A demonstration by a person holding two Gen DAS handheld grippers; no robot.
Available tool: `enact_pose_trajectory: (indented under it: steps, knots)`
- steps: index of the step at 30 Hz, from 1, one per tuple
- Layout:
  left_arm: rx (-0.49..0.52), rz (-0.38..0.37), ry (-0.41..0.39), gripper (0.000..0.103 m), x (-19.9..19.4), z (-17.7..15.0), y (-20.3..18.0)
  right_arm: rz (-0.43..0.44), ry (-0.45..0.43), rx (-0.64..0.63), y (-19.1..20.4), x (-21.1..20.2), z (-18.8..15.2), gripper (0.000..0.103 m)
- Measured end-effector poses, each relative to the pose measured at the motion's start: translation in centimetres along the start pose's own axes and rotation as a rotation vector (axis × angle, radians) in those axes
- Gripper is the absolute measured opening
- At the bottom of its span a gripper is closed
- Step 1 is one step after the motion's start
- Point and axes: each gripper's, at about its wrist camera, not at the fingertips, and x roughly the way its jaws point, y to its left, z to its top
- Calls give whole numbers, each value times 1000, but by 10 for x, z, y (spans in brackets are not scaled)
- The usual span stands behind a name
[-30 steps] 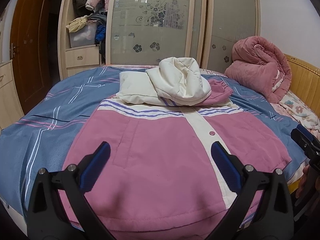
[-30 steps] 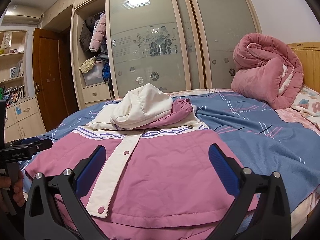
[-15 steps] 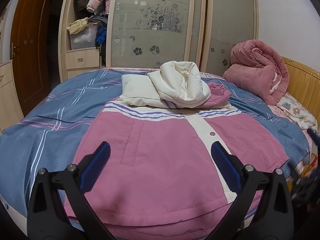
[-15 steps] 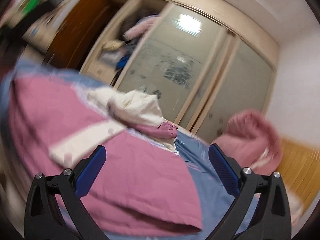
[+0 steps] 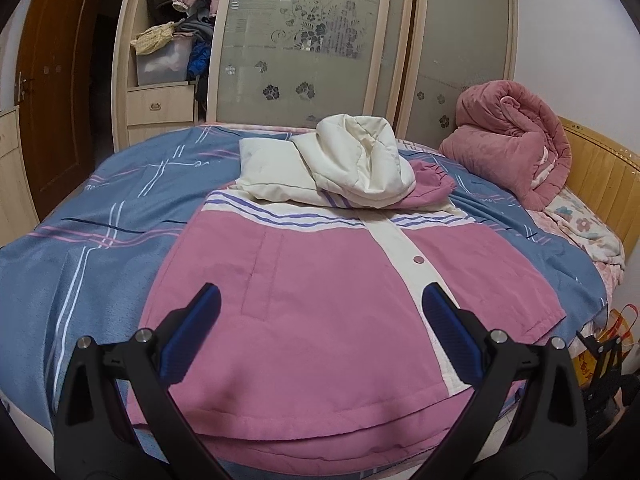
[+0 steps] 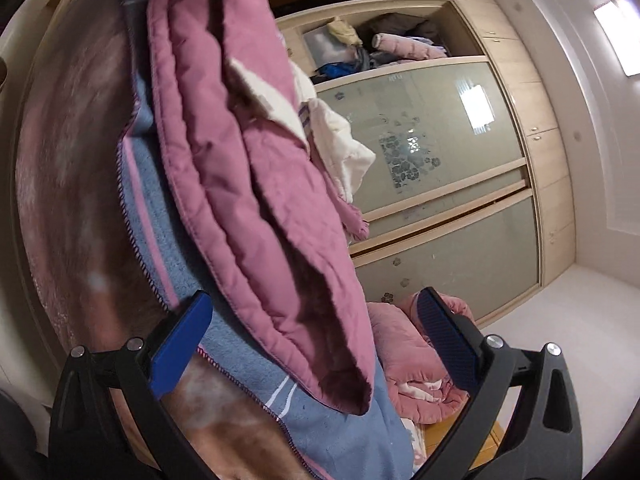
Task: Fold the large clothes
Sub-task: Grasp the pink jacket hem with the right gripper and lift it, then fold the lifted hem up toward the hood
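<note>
Pink jacket (image 5: 328, 308) flat on bed (image 5: 80, 240); both hand-held grippers (image 5: 320, 320) (image 6: 316, 320) wide apart, empty.

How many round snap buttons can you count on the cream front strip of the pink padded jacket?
1: a round snap button on the cream placket of the pink padded jacket, midway down. Others may be hidden under the cream hood or behind the left hand-held gripper.

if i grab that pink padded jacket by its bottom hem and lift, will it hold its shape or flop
Probably flop: the pink jacket lies soft on the bed, sleeves and cream hood already folded over. Its quilted padding suggests bulk, so folds may spring open. The smooth shell could slip from the open right gripper.
</note>
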Motion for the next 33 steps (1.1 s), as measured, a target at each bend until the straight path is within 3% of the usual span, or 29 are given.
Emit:
enact_pose_trajectory:
  steps: [9, 16, 19, 22, 25, 33]
  knots:
    - [22, -2, 5, 101, 4, 0, -8, -23, 36, 17, -7, 19, 10, 102]
    - [67, -35, 9, 101, 5, -3, -15, -20, 61, 102, -23, 40, 27, 102]
    - [168, -53, -10, 101, 1, -6, -27, 0, 56, 165, -33, 47, 37, 102]
    - [439, -42, -38, 101, -6, -19, -45, 17, 60, 256, -51, 53, 42, 102]
    - [762, 2, -107, 101, -21, -55, -57, 56, 74, 363, -68, 58, 42, 102]
    - [924, -98, 68, 101, -14, -104, -50, 102, 72, 568, -112, 69, 50, 102]
